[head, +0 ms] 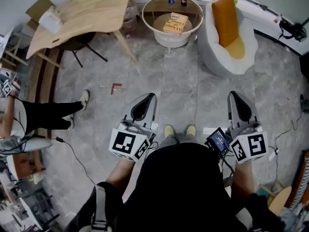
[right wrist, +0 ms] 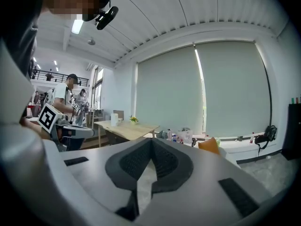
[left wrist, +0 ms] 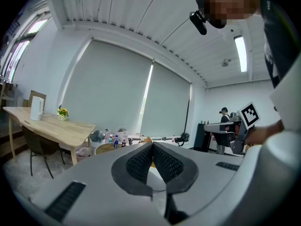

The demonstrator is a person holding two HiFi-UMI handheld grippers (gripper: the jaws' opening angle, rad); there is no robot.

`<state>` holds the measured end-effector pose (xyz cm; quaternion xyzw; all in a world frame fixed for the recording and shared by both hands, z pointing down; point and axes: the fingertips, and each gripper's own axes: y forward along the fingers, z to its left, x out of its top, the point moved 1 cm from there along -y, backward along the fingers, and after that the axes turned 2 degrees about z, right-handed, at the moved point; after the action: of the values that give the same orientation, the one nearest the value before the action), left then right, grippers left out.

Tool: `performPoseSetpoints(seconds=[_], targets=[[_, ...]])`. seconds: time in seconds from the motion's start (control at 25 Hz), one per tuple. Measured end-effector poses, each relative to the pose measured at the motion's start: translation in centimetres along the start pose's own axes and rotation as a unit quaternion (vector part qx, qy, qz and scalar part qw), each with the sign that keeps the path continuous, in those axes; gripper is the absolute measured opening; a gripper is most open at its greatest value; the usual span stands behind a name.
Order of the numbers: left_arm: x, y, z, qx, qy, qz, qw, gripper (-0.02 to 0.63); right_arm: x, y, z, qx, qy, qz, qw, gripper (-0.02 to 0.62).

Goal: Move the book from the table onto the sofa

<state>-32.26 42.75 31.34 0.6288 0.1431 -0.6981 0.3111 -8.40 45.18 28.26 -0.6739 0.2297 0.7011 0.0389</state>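
Yellow paperback book (head: 175,22) lies flat, cover up, slightly askew on round white table (head: 151,24). Left claw (head: 145,100) and right claw (head: 238,98) closed, empty.

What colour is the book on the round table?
Yellow cover with dark lettering. The flat rectangular book shows best in the head view.

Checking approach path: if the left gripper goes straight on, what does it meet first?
Probably the round table holding the book; only floor shows between it and the left gripper. Depth is hard to judge.
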Motion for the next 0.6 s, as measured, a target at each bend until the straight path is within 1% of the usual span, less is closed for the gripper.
performPoseSetpoints(seconds=[0.2, 0.36, 0.6], targets=[[0.3, -1.1, 1.3, -0.009, -0.006, -0.002, 0.9999, 0.014, -0.2, 0.5, 2.3, 0.000, -0.023, 0.011, 1.000, 0.006], [0.1, -1.0, 1.6, -0.022, -0.008, 0.001, 0.9997, 0.014, -0.3, 0.4, 2.9, -0.009, -0.015, 0.008, 1.000, 0.006], [0.1, -0.4, 1.5, -0.036, -0.001, 0.000, 0.9993, 0.014, -0.3, 1.0, 3.1, -0.013, -0.019, 0.004, 1.000, 0.006]])
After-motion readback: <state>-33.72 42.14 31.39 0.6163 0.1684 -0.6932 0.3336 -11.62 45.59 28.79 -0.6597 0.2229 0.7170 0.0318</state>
